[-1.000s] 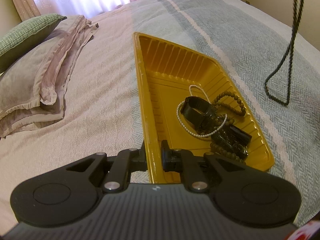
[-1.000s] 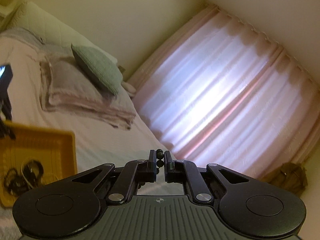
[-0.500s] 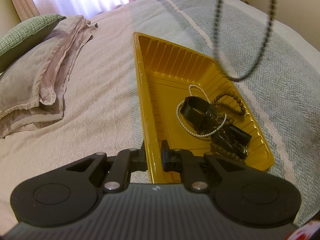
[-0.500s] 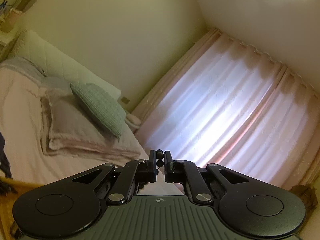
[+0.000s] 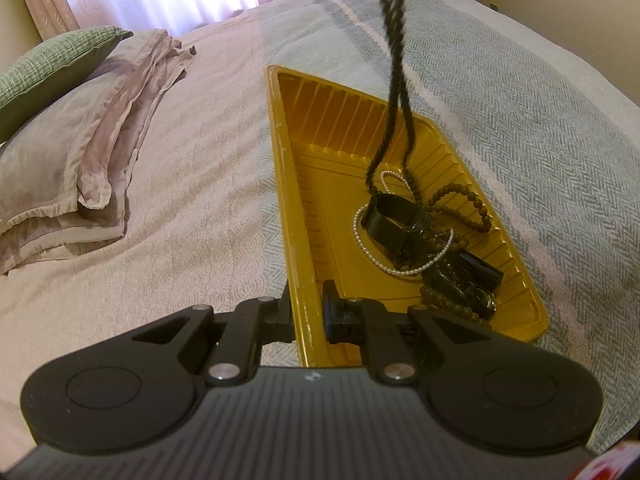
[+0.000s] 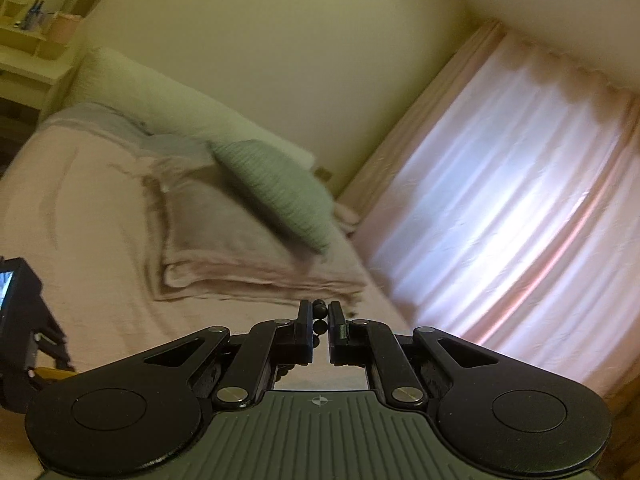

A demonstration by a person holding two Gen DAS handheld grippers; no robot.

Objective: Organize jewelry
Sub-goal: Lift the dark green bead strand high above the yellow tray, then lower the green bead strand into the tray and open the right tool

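Note:
A yellow ribbed tray (image 5: 400, 120) lies on the bed. My left gripper (image 5: 308, 312) is shut on its near left rim. Inside the tray lie a pearl strand (image 5: 362, 240), a black band (image 5: 390, 220), a brown bead bracelet (image 5: 460, 196) and other dark pieces. A black bead necklace (image 5: 394, 60) hangs from above, its lower loop reaching down among the jewelry in the tray. In the right wrist view my right gripper (image 6: 320, 320) is shut on black beads (image 6: 319, 314) of that necklace, held high over the bed; the rest of the strand hangs below, out of sight.
A grey-pink pillow (image 5: 60, 168) and a green cushion (image 5: 52, 68) lie at the left of the bed. Pink curtains (image 6: 500, 220) cover the window beyond. The left gripper's body (image 6: 20, 312) shows at the right wrist view's left edge. Shelves (image 6: 32, 20) stand by the headboard.
The hanging black necklace has swung left from beside the tray to over it, its loop now down among the jewelry. The right wrist view panned across the pillows. My left gripper stayed on the rim.

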